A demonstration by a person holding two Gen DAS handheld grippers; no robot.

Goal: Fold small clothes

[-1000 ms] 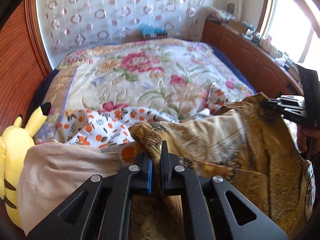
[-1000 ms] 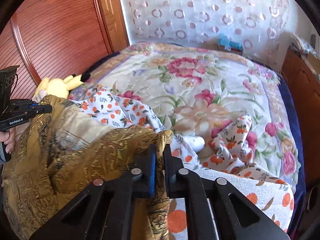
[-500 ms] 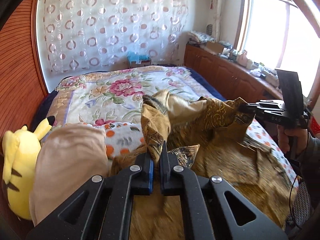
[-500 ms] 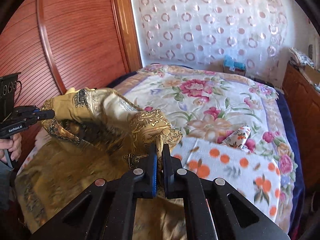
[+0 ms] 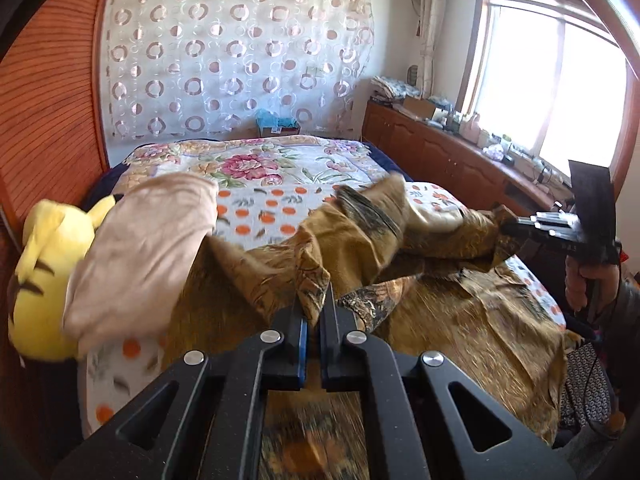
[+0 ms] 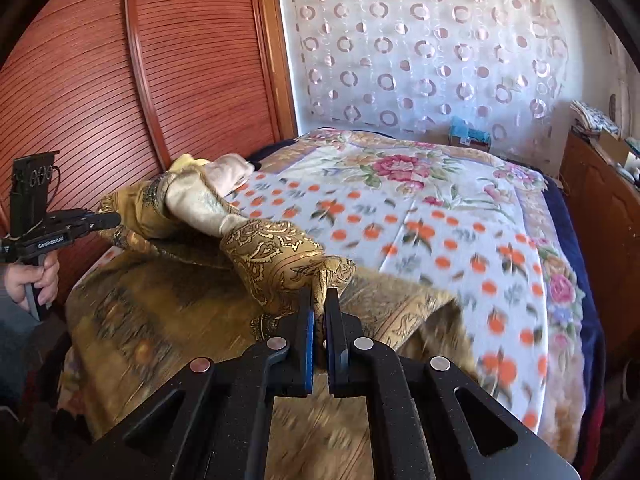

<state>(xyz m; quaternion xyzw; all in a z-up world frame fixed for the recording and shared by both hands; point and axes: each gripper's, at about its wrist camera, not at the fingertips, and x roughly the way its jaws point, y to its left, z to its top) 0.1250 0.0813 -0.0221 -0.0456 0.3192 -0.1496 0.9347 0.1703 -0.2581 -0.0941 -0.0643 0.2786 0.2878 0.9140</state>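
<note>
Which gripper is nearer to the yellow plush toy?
Left. The left gripper holds the gold garment beside the yellow plush toy; the right gripper grips its far side.

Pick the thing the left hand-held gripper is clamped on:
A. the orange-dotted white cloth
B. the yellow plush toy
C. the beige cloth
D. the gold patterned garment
D: the left hand-held gripper is shut with a fold of the gold patterned garment pinched between its pads.

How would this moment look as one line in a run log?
left gripper: shut on gold garment | right gripper: shut on gold garment | garment stretched between them above bed
</note>
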